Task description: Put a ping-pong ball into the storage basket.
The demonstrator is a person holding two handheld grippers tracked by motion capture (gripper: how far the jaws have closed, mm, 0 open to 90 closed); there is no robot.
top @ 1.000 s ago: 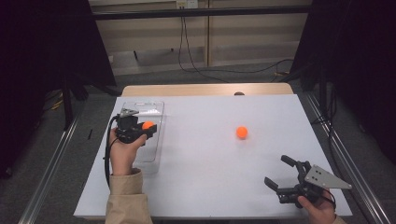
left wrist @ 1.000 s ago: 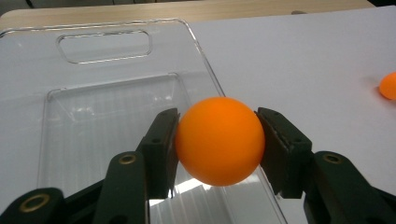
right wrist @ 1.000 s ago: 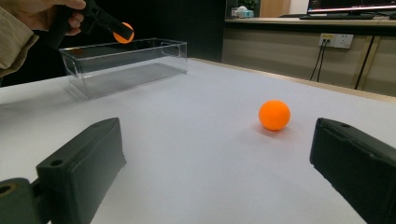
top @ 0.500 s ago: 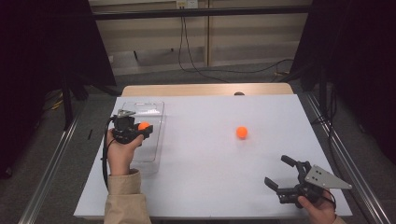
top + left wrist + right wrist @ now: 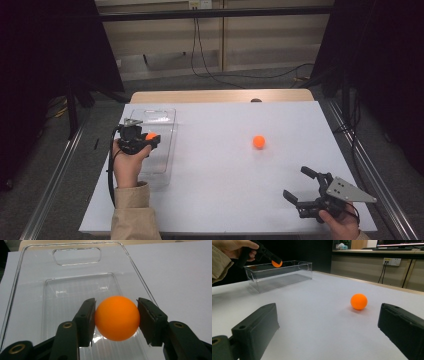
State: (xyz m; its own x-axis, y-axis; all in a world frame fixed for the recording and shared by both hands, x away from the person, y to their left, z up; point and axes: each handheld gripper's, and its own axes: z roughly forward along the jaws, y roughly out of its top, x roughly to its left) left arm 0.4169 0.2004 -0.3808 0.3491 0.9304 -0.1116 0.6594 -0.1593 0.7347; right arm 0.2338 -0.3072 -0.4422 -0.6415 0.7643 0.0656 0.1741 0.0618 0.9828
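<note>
White worktop is carrying everything. At the lower right of the high view, the right hand-held gripper is resting low on it with jaws spread wide and nothing between them. Farther up, right of centre, a loose orange ball is lying on the bare surface. At the left of that frame, the left hand-held gripper is clamping a second orange ball between both pads, hanging over the clear plastic tray, near its open top.
</note>
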